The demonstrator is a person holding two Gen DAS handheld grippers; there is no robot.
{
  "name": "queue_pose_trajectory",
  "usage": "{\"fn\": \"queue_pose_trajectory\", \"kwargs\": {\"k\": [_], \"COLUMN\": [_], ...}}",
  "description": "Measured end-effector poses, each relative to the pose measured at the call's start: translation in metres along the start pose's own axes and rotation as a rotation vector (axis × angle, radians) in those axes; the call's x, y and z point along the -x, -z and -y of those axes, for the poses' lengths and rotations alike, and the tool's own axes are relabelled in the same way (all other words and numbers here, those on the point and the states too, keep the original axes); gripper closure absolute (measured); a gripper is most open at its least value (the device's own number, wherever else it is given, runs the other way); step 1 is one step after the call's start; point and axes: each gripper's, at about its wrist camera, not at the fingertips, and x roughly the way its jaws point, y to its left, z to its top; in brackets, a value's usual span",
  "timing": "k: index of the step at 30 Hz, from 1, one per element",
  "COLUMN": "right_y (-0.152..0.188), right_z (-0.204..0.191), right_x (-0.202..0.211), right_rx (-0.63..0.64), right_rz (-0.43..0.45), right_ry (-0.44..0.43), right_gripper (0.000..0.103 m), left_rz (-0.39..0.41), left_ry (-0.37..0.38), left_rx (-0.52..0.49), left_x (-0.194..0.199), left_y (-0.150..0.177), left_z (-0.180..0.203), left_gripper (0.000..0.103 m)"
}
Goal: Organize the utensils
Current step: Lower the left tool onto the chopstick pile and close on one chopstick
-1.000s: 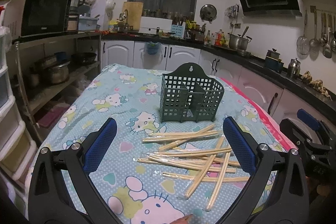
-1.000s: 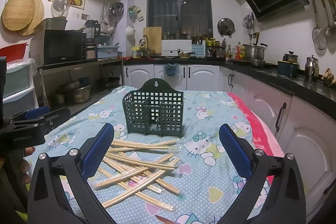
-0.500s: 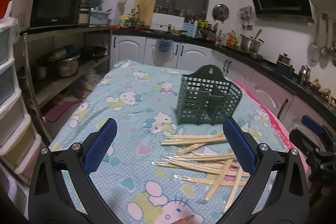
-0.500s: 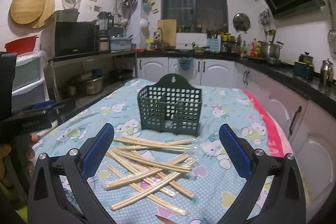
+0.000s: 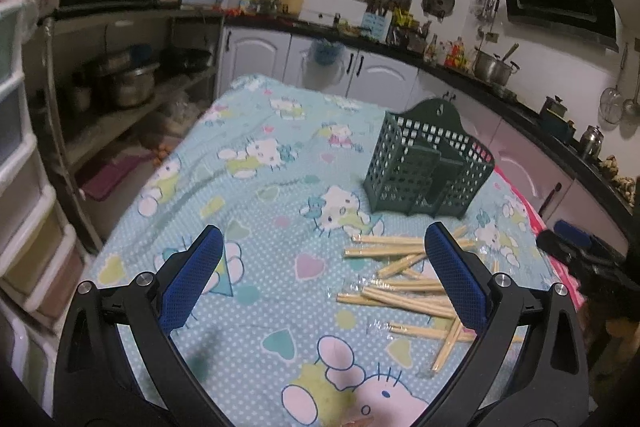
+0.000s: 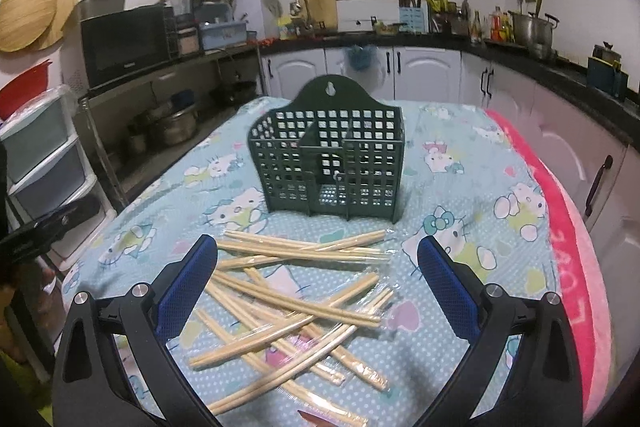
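While both the right gripper (image 6: 316,287) and the left gripper (image 5: 324,279) hover with jaws wide apart and empty, the right should probably lower onto one wrapped chopstick (image 6: 296,303) from the crossed pile on the table (image 6: 460,187), just before the seemingly empty green holder (image 6: 328,163).

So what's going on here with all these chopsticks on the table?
A person holds a two-finger gripper in each hand above a table with a cartoon-print cloth. Wrapped wooden chopsticks lie scattered in a loose pile in front of an empty dark green utensil holder, which stands upright. The right gripper is open over the pile; the left gripper is open too, off to the side. Neither holds anything, and no chopsticks are in the holder.
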Motion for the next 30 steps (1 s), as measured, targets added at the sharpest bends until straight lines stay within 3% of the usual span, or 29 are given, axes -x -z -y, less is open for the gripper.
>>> {"fn": "queue_pose_trajectory", "kwargs": {"k": [6, 9, 15, 22, 30], "right_y": [-0.007, -0.011, -0.016, -0.014, -0.008], "right_z": [0.012, 0.023, 0.044, 0.070, 0.084], "right_x": [-0.023, -0.036, -0.064, -0.106, -0.140], "right_rx": [0.008, 0.004, -0.016, -0.123, -0.200], "right_rz": [-0.050, -0.077, -0.145, -0.271, -0.346], "right_ry": [0.019, 0.031, 0.064, 0.025, 0.015], "right_gripper": [0.006, 0.007, 0.021, 0.043, 0.052], "left_rz": [-0.097, -0.159, -0.273, -0.354, -0.424], "left_ry": [0.085, 0.122, 0.189, 0.232, 0.272], "left_rx": [-0.002, 0.007, 0.037, 0.096, 0.205], "left_x": [-0.025, -0.043, -0.083, -0.121, -0.148], "left_y": [0.008, 0.012, 0.017, 0.013, 0.017], "left_z": [0.004, 0.008, 0.014, 0.010, 0.000], "left_gripper": [0.012, 0.021, 0.036, 0.049, 0.058]}}
